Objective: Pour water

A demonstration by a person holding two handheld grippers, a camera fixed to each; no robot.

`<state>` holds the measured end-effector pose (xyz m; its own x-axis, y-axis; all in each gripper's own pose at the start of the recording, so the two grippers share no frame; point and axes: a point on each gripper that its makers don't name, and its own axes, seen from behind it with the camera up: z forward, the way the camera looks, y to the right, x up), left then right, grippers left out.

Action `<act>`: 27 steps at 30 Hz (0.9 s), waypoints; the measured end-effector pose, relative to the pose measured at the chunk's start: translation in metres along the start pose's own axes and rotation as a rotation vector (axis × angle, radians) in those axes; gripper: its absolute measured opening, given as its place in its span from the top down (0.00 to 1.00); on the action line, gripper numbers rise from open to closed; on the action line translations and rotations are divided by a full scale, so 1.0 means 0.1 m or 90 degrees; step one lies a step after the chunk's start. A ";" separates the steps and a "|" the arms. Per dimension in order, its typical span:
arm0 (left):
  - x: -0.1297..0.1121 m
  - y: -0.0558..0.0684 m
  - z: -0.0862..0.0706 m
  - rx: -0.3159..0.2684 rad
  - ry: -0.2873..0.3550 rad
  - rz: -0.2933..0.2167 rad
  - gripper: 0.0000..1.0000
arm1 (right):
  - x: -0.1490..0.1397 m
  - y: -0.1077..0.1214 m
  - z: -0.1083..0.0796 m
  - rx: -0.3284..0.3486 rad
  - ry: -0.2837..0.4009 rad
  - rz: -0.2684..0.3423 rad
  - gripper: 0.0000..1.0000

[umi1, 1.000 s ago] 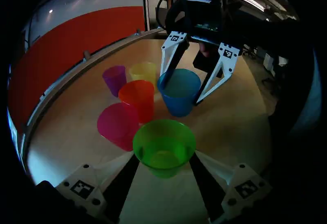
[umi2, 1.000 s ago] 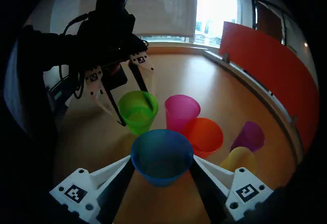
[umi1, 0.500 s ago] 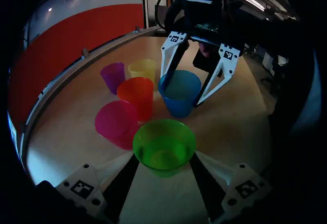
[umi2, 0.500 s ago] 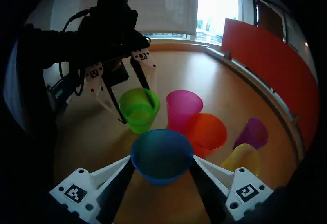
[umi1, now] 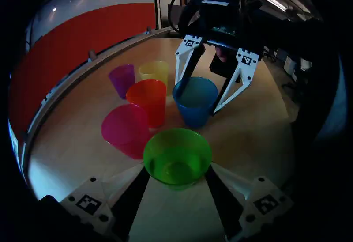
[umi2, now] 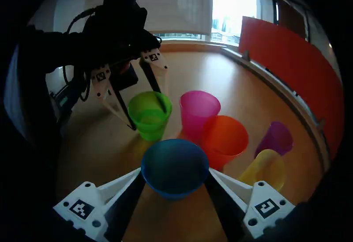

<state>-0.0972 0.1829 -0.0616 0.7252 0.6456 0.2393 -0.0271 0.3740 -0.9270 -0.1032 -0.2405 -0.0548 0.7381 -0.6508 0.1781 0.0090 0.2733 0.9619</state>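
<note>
My left gripper (umi1: pixel 176 178) is shut on a green cup (umi1: pixel 177 157) with a little water at its bottom; the right gripper view has the same green cup (umi2: pixel 150 115) held upright by the left gripper (umi2: pixel 145 118) farther off. My right gripper (umi2: pixel 175 184) is shut on a blue cup (umi2: pixel 174 168), also upright. In the left gripper view the blue cup (umi1: pixel 195 100) stands between the right gripper's (umi1: pixel 198 107) white fingers, a person's dark sleeve behind it. Both cups hang just above the wooden table (umi1: pixel 251 127).
On the table beside the held cups stand a pink cup (umi1: pixel 125 129), an orange cup (umi1: pixel 147 100), a purple cup (umi1: pixel 122 78) and a yellow cup (umi1: pixel 154 72). An orange wall panel (umi1: pixel 70 52) and a ledge run along the table's far edge. Windows (umi2: pixel 229 8) glow behind.
Both held cups have risen slightly; the cups on the table look a little lower and farther in both views. The grips have not changed.
</note>
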 end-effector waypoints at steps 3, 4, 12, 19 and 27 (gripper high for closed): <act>-0.02 0.00 0.00 0.002 -0.001 0.000 0.18 | -0.02 -0.01 0.00 0.001 -0.003 0.001 0.09; -0.02 0.00 -0.01 0.002 -0.002 0.001 0.18 | -0.03 -0.01 0.00 0.001 -0.003 0.002 0.09; -0.06 -0.01 -0.01 0.003 -0.002 -0.003 0.17 | -0.06 0.01 0.00 -0.003 -0.007 0.003 0.09; -0.06 -0.02 0.00 0.003 -0.003 -0.006 0.17 | -0.08 0.01 0.00 -0.004 -0.009 0.006 0.09; -0.10 -0.02 0.00 0.001 -0.015 -0.013 0.16 | -0.15 0.01 0.02 -0.007 -0.015 0.009 0.06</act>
<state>-0.1043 0.1760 -0.0622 0.7090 0.6537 0.2644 -0.0142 0.3882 -0.9215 -0.1154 -0.2321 -0.0560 0.7221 -0.6630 0.1973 0.0060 0.2912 0.9566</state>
